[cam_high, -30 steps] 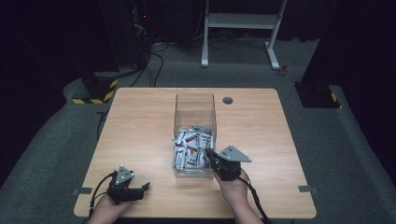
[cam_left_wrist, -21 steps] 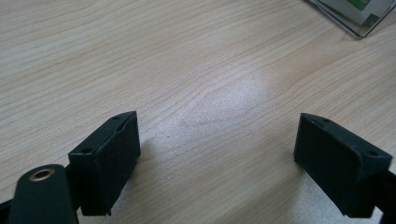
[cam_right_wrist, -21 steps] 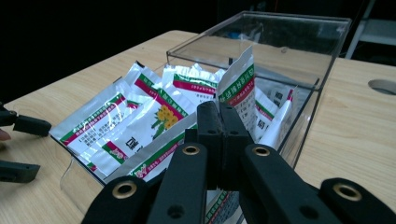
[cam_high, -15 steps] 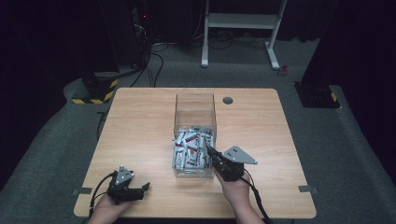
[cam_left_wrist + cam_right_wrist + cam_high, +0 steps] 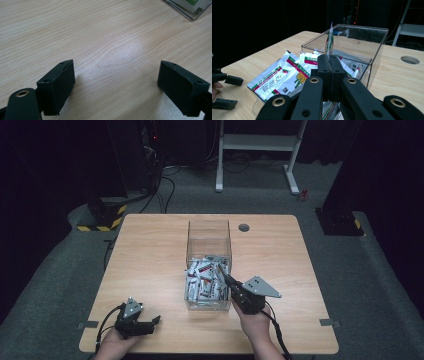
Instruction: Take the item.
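over one clear box (image 5: 208, 236) of many packets, right gripper (image 5: 329, 58) pinches one packet (image 5: 329, 40); left gripper (image 5: 116, 82) spread

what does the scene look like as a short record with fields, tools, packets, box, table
work in hand: lifting one packet out of the clear box
right tool: jaws closed on a thin packet that stands upright above the box
left tool: jaws wide apart with nothing between them, low over bare wood at the near left of the table
clear box: open top, mid table, near half heaped with white, red and green packets
table: light wood, round cable hole beside the box's far right corner
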The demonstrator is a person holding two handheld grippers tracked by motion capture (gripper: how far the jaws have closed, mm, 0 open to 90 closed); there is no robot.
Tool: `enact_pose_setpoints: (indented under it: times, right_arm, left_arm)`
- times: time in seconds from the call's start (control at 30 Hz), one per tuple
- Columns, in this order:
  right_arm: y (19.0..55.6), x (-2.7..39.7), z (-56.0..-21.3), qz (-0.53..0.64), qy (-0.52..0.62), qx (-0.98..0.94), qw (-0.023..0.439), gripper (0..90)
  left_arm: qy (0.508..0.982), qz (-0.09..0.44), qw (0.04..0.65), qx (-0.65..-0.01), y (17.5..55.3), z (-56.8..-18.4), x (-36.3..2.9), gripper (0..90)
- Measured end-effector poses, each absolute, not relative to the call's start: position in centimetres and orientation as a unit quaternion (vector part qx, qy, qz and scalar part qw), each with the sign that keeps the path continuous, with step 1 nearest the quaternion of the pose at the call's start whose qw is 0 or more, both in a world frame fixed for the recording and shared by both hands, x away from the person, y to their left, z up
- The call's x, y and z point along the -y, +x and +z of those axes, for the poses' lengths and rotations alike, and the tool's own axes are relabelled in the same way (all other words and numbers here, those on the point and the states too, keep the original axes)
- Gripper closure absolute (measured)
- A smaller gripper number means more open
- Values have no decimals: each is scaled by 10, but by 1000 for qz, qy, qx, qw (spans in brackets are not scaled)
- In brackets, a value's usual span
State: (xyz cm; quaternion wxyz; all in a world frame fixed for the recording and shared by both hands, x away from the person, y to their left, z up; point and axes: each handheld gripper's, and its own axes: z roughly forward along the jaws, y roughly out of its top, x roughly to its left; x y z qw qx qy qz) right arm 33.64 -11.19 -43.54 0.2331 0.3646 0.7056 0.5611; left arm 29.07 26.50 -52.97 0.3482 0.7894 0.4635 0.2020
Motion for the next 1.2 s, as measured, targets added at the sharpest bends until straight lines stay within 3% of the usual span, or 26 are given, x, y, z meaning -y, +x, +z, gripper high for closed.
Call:
enact_pose_setpoints:
  times: [1.2]
  right_arm:
    - [331, 136, -416, 586, 367, -673, 264, 900]
  left_arm:
    - [789, 202, 348, -464, 291, -530, -265, 147]
